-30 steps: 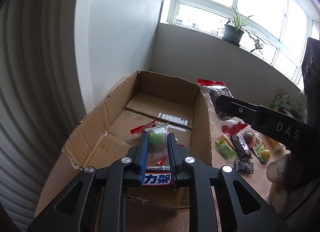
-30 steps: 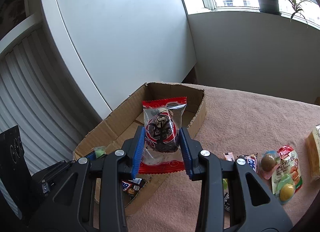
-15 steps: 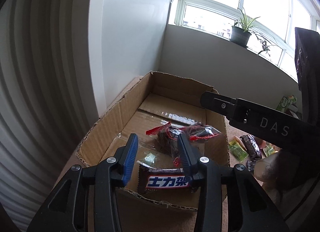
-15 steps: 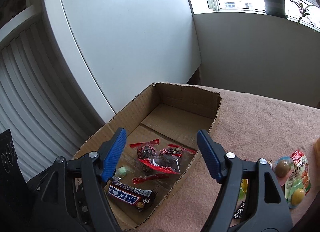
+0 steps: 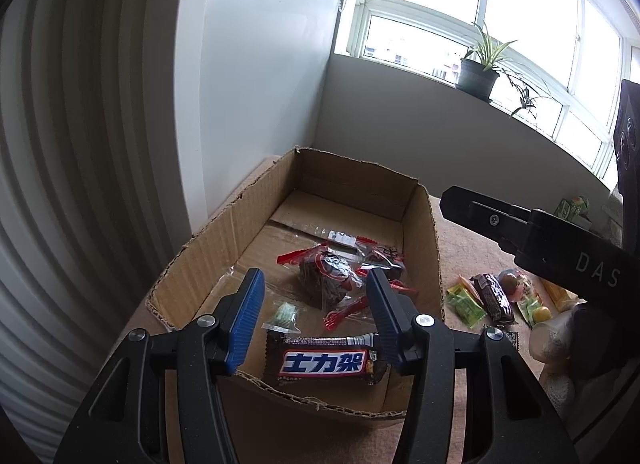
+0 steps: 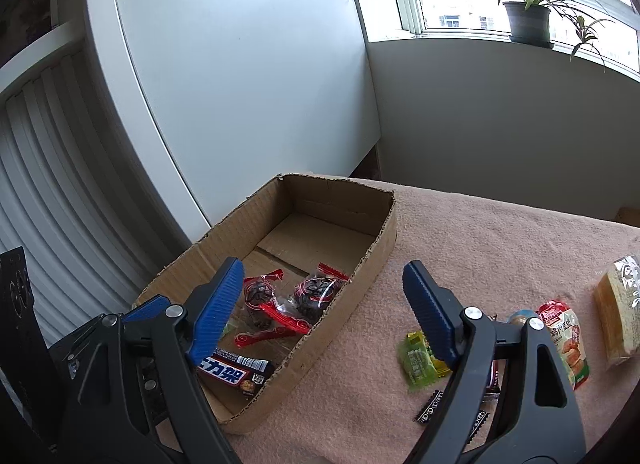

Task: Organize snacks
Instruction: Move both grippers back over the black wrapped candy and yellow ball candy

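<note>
Table surface (image 6: 500, 232): covered with a pinkish-beige cloth, runs up to a grey wall under a window. Cardboard box (image 5: 224, 232), open-topped with ragged torn edges, sits on the cloth at the left, close beside a white cabinet panel (image 6: 248, 95). Potted plant (image 6: 526, 21) on the windowsill, well apart from the work area. Left gripper (image 5: 312, 320): hovers over the near end of the box, blue pads apart, jaws opening, nothing pinched between them; the box contents show through the gap. Right gripper (image 6: 324, 312): spread wide, holding nothing; its left finger is over the box interior, its right finger over the cloth outside the box wall. Its black body also crosses the right side of the left wrist view. Box contents, near end: a dark chocolate bar (image 5: 326, 362) with blue-and-white lettering lying flat against the near wall; two clear packets with red ends (image 6: 296, 302), each holding a dark round piece, lying side by side near the middle of the floor; one small green wrapped candy (image 5: 285, 316) just beyond the bar. Far end of the box floor is bare cardboard. Loose snacks on the cloth to the right of the box: a yellowish cake packet (image 6: 618, 310) at far right, a red-and-green packet (image 6: 566, 344), a green packet (image 6: 416, 360) nearest the box, and a small dark sachet (image 6: 432, 408), partly hidden behind the right gripper's finger.
</note>
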Available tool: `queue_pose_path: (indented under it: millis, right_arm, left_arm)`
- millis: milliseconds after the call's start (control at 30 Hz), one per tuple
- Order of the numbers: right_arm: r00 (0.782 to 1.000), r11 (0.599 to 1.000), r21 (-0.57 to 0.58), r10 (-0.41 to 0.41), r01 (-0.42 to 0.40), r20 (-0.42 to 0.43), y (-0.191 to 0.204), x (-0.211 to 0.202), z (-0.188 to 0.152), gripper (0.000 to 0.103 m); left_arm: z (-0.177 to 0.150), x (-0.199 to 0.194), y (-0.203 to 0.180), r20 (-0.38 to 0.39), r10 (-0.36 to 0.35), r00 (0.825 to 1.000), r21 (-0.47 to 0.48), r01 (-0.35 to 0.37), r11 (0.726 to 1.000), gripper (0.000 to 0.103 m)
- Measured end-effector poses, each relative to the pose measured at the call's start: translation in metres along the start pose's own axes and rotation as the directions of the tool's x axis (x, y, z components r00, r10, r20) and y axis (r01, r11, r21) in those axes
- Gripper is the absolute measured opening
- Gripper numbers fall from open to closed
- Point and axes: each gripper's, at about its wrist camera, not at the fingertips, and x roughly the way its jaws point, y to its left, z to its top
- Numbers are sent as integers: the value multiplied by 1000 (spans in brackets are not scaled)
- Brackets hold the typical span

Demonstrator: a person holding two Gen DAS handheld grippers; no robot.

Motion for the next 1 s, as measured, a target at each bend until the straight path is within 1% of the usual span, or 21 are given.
queue_pose_path:
  millis: [200,400,600,700,767,800,833,900,1000]
  right_arm:
    - [998,998,12,-65,65,10,-39,-26,-8,84]
    - [988,987,56,-155,153,19,-87,-55,-20,84]
    - [974,971,71,-226,227,-22,-125,-65,-40,84]
    - [965,962,82,-257,260,-51,-143,-68,-49,84]
    - [962,958,90,-267,272,-63,-154,-72,-55,84]
    - [960,957,89,-272,278,-70,-158,-72,-57,84]
    - [958,955,85,-278,284,-75,-160,-73,-58,84]
    - [952,951,72,-295,301,-85,-163,-74,-62,84]
    - [947,949,51,-304,310,-102,-164,-73,-67,84]
  left_arm:
    - [0,-1,-15,2,-29,1000,15,29,999,52]
    - [-1,-4,-37,5,-72,997,49,72,996,52]
    - [-7,-3,-70,-23,-125,992,107,127,986,52]
    - [-14,2,-90,-59,-161,985,145,168,975,52]
    - [-21,8,-103,-106,-189,976,168,204,964,53]
    - [-25,12,-110,-131,-198,971,187,220,957,55]
    - [-29,15,-117,-146,-194,970,206,222,953,61]
    - [-36,21,-131,-169,-184,968,245,222,944,61]
    - [-43,31,-141,-212,-185,960,256,237,937,62]
